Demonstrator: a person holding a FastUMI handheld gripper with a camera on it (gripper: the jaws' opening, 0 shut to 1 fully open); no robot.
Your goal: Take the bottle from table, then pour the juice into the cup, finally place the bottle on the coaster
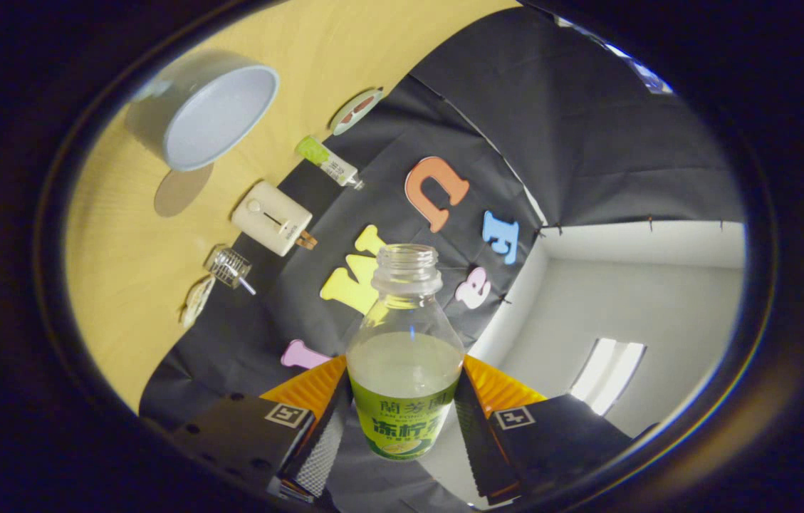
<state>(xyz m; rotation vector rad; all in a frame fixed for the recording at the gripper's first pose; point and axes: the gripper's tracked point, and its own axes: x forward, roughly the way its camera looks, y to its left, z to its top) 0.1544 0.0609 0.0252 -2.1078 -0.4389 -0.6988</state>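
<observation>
We saw the hand-held gripper clamped on the uncapped bottle, both fingers pressing its labelled body, its long axis running forward along them. The cup stood on the desk well beyond, ahead-left of the bottle's mouth.

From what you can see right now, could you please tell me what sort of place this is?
Likely a staged recording booth: a wooden table with household props, black cloth wall behind it. The hand-held gripper is shut on the uncapped juice bottle.
</observation>
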